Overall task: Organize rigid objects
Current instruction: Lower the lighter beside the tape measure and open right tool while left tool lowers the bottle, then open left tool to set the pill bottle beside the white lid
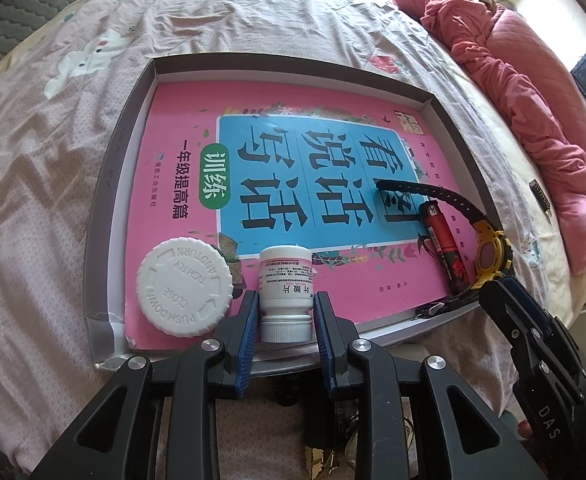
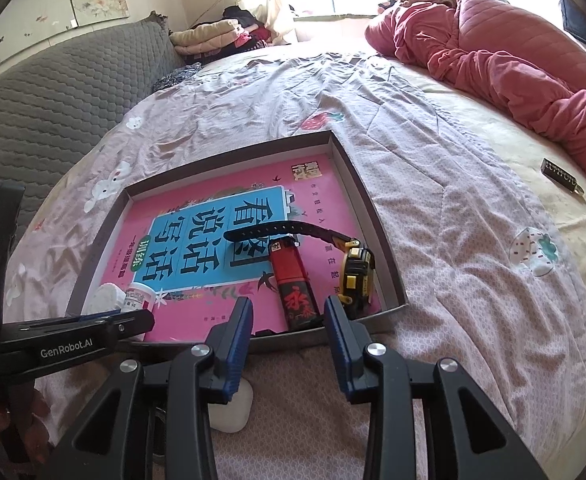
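Left tool (image 1: 286, 312) clamped on small white pill bottle (image 1: 286, 280) lying at near edge of grey tray (image 1: 133, 128) on bed; right tool (image 2: 289, 328) apart, empty, before red lighter (image 2: 293, 280).

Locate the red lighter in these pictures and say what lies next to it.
The red lighter lies in the shallow box, on the pink book. In the right wrist view it sits right of centre, beside the yellow watch, under the watch's strap.
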